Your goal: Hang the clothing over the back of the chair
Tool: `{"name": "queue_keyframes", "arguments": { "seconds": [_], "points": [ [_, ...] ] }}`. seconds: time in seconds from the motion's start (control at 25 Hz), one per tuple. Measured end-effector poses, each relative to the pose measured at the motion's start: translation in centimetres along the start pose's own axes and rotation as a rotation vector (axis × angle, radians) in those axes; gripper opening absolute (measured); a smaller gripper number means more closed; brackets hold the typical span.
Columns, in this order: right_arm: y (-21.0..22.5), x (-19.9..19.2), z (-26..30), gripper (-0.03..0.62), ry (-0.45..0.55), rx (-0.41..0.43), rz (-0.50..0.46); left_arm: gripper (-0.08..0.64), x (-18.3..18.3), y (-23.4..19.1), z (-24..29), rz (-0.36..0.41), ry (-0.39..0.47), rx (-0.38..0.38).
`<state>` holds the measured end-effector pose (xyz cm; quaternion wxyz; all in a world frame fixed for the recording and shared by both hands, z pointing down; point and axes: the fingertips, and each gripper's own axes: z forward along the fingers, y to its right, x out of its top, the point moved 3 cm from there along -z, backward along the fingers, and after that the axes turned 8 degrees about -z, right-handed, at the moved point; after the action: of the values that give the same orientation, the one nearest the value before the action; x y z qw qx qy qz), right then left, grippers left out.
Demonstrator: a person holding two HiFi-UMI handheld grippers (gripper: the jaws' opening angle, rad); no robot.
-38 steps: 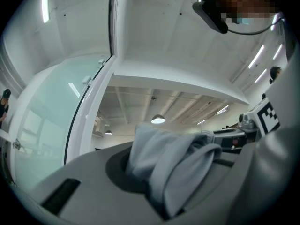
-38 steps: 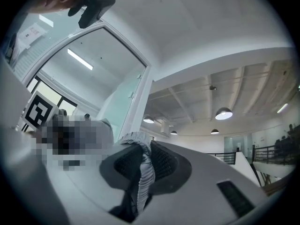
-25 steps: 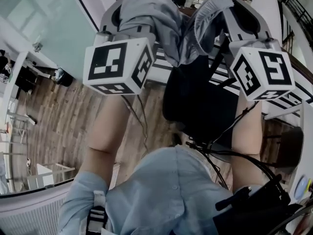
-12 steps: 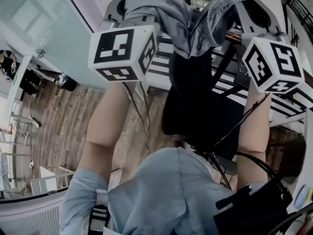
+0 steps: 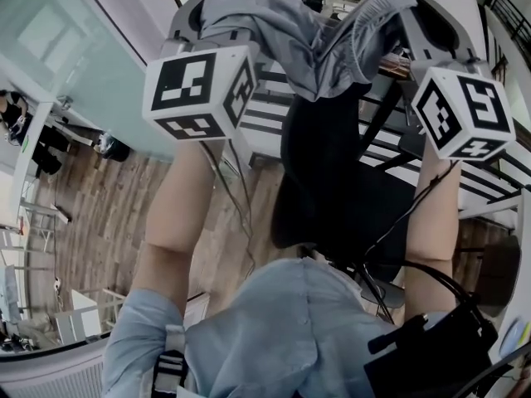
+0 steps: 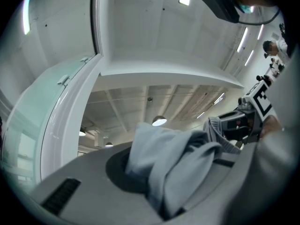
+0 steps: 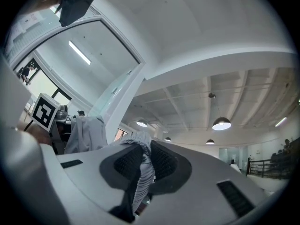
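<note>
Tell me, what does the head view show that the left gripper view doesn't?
Only the head view shows the black chair below the garment, the wooden floor and the person's forearms. Only the left gripper view shows the ceiling and a round lamp. Both show the grey clothing held up between the left gripper and the right gripper, each shut on it.

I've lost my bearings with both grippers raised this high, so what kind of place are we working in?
Likely an open-plan office or studio: a glass partition wall, a wood-plank floor, a black chair, and pendant lamps under a beamed ceiling.
</note>
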<state>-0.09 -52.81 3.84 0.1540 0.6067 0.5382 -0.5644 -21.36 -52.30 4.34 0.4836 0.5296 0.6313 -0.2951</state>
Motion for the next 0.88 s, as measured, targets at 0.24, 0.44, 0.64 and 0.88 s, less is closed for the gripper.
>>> {"name": "queue_keyframes", "arguments": {
  "seconds": [0.24,0.44,0.64,0.88],
  "points": [
    [0.8,-1.8,0.6,0.051,-0.026,-0.005,0.008,0.037,-1.6,-0.8,1.0,-0.002,-0.022,0.005],
    [0.9,-4.6,-0.1,0.051,-0.062,-0.007,0.023,0.037,-4.5,-0.7,0.7,-0.002,-0.064,0.009],
    [0.6,-7.4,-0.6,0.051,-0.117,-0.007,0.045,0.038,-7.5,-1.3,0.0,0.016,-0.117,0.027],
    [0.6,-9.8,-1.4,0.051,-0.158,-0.020,0.070,0.037,-10.5,-2.7,-1.0,-0.005,-0.169,0.060]
  ]
}}
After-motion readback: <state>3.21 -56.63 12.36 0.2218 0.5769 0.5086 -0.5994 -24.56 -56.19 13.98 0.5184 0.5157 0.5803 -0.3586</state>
